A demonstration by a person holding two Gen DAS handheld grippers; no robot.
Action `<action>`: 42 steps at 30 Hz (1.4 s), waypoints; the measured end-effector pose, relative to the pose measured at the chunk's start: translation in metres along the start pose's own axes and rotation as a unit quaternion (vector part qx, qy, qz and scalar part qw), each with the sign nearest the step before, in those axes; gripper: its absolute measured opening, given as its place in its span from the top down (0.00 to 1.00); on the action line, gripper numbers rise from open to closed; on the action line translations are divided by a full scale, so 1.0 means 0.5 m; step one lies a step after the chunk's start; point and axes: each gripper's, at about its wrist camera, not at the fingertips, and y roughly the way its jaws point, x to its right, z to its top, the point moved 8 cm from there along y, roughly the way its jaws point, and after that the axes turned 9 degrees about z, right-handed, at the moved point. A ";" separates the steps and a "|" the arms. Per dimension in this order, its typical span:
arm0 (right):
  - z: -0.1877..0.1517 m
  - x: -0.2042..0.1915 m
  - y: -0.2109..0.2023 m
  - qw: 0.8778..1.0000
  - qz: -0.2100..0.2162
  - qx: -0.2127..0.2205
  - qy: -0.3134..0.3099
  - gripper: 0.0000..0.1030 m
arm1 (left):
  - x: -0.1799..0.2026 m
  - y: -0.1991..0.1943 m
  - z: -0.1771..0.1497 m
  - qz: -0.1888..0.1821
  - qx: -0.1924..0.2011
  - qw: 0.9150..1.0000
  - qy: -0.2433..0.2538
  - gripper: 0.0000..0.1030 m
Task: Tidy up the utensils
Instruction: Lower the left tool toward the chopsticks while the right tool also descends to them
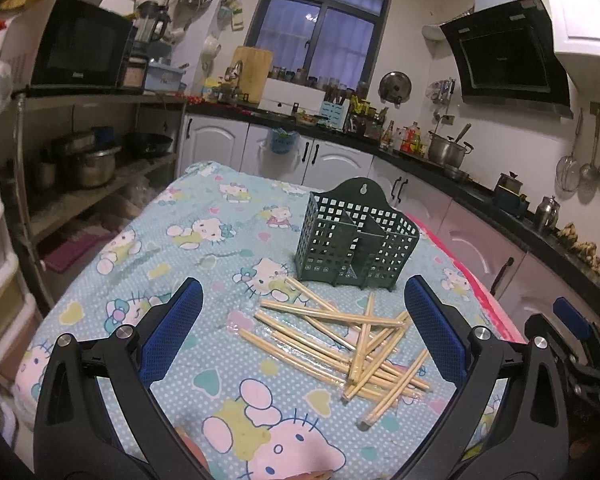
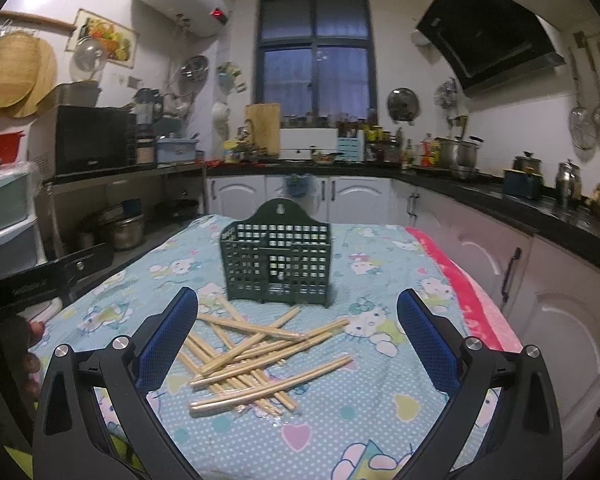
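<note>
The chopsticks (image 1: 352, 344) lie flat in a loose, crossed pile just in front of the holder (image 1: 354, 240), their long axes fanning several ways, most slanting across the cloth (image 1: 148, 264). The holder, a dark green slotted caddy with compartments, stands upright behind them. The left gripper (image 1: 300, 332) and right gripper (image 2: 296, 340) hover near the pile, jaws spread wide, gripping nothing. Around the holder's table run kitchen counters (image 2: 480, 188), with a window (image 2: 316, 56) beyond.
</note>
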 end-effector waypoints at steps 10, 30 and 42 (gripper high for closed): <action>0.008 0.000 0.038 0.999 0.029 -0.029 0.007 0.06 | -0.066 0.046 0.006 0.016 -0.036 0.999 -0.028 0.10; 0.040 0.188 0.138 0.994 -0.025 -0.082 0.062 0.06 | 0.013 0.185 0.060 -0.067 -0.095 0.993 -0.012 0.10; -0.076 0.225 0.197 0.981 -0.006 -0.179 0.080 0.26 | 0.095 0.259 -0.050 -0.104 -0.183 0.977 0.045 0.16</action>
